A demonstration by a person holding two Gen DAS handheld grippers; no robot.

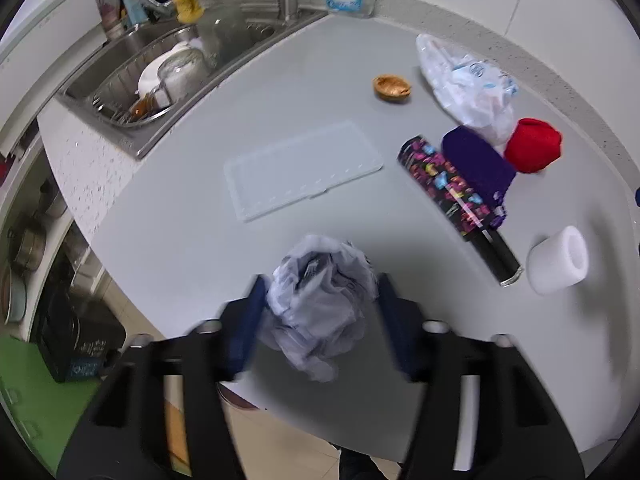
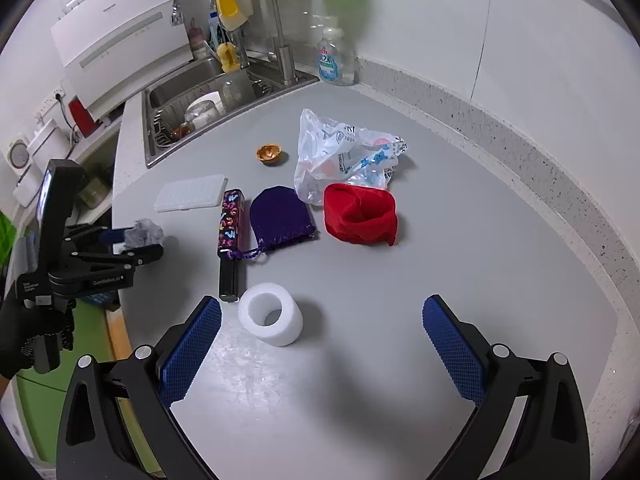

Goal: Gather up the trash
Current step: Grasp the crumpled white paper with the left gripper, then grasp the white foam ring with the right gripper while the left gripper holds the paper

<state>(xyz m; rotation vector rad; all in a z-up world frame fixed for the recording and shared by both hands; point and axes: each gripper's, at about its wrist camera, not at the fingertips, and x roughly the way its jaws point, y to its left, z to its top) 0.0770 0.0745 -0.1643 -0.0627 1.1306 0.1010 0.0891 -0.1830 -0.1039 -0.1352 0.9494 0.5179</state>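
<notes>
Grey-white crumpled paper wad [image 1: 320,300] sits gripped between the left claw [image 1: 320,320] pads.

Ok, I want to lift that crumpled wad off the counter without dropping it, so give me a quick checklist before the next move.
1. Crumpled paper wad sits between the left claw fingers: ok.
2. Pads pressing firmly on the wad: cannot tell; both pads look to be against its sides.
3. Wad clear of the clear plastic lid: ok, apart.
4. Right claw open, holding nothing: ok.
5. Foam ring outside the right claw's fingers, ahead of them: ok.
6. Bin to drop trash into: cannot tell, none identified.
</notes>
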